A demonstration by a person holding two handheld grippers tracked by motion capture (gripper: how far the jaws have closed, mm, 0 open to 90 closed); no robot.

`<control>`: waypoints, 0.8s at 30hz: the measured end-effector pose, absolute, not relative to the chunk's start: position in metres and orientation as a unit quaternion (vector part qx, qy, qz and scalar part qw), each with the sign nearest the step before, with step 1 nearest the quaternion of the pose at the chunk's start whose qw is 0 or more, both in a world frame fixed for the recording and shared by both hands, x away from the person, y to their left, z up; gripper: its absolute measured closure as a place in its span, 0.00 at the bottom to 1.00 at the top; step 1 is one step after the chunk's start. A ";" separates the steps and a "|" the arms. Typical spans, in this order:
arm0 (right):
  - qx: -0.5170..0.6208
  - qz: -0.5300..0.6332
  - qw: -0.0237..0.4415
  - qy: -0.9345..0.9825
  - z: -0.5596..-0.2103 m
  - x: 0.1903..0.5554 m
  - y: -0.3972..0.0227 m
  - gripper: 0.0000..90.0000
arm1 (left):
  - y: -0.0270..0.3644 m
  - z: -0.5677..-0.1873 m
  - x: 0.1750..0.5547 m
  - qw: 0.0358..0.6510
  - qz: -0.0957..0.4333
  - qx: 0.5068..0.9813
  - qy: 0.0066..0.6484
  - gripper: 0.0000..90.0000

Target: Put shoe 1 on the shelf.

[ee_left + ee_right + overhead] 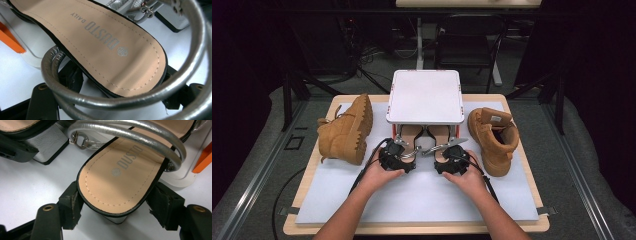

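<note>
Under the white square-topped stand (426, 97), each gripper (398, 155) (451, 159) pinches a tan-soled silver-strapped sandal's heel (120, 62) (117, 182); an uneven pull could snag straps on the stand's legs.

left sandal (110, 50) | right sandal (120, 177) | tan insoles, silver straps, flat under rack

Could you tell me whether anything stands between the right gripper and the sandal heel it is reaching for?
Nothing visible does. In the right gripper view, the right gripper already has its jaws on either side of the sandal heel, on bare white table; the silver straps cross farther up.
</note>
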State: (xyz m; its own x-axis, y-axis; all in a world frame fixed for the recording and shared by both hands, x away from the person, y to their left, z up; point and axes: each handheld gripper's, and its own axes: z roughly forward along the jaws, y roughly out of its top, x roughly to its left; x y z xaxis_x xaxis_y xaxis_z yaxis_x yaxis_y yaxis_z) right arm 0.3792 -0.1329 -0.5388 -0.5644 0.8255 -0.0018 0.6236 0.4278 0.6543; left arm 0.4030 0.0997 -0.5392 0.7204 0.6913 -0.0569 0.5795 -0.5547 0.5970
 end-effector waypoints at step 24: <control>0.457 0.315 0.163 0.815 -0.521 0.352 -0.140 0.40 | 0.114 -0.526 0.383 0.338 0.081 0.851 0.394 0.38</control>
State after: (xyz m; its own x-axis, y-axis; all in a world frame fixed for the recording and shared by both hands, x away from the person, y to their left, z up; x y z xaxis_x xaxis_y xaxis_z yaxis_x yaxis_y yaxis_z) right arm 0.3522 -0.1403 -0.5208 -0.5287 0.8485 0.0224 0.6426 0.3829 0.6636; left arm 0.3833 0.1139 -0.5260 0.6758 0.7256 -0.1297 0.6167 -0.4602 0.6387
